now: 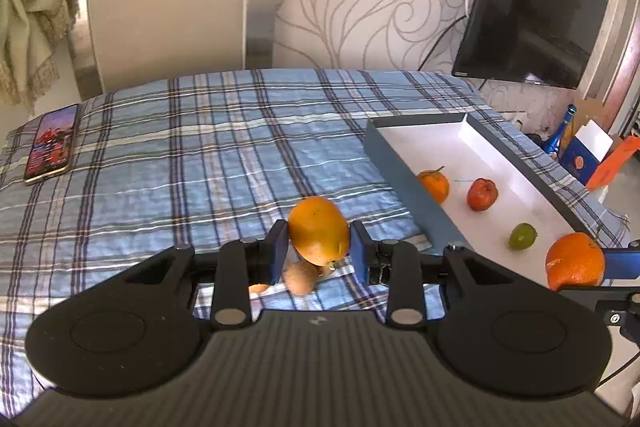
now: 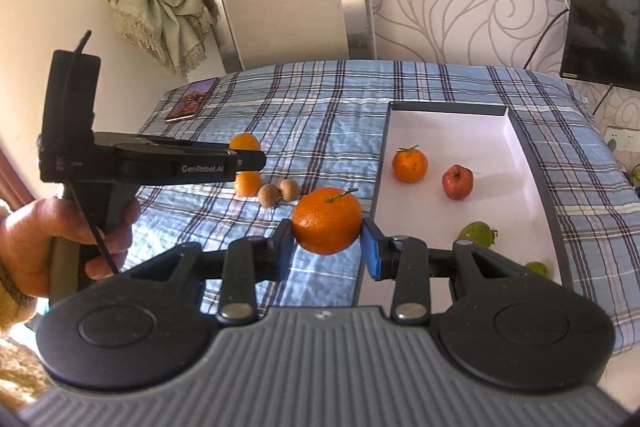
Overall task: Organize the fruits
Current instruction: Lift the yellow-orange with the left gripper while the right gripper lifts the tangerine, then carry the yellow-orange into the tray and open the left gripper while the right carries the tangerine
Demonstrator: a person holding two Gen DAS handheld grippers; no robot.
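- Your left gripper [image 1: 319, 247] is clamped on an oval orange fruit [image 1: 318, 235], its blue pads pressing both sides; the fruit hangs above the plaid cloth [image 1: 180, 155], clear of it.
- Your right gripper [image 2: 327, 241] is clamped on a mandarin [image 2: 327, 221], stem up, held at the near left edge of the tray [image 2: 532, 163] (partly over the cloth, partly over the wall).
- From the left wrist view, that same mandarin shows at the right edge, over the tray's near end.
- The tray sits on the right part of the cloth. It is dark-walled with a white floor.
- Inside it lie a stemmed tangerine [image 2: 409, 165] and, just right of it, a red fruit [image 2: 457, 181]; the two are apart.
- Nearer to you in the tray is a green fruit [image 2: 476, 233], and a second green one [image 2: 538, 268] lies partly hidden behind the right gripper's linkage.
- On the cloth left of the tray sit two small brown fruits [image 2: 278, 191] side by side, with a small orange one [image 2: 247, 183] just left of them.
- Your hand [image 2: 52, 239] grips the left gripper's handle at the left edge of the right wrist view.
- A phone [image 1: 52, 143] lies face up, screen lit, at the cloth's far left corner, well apart from the fruit.
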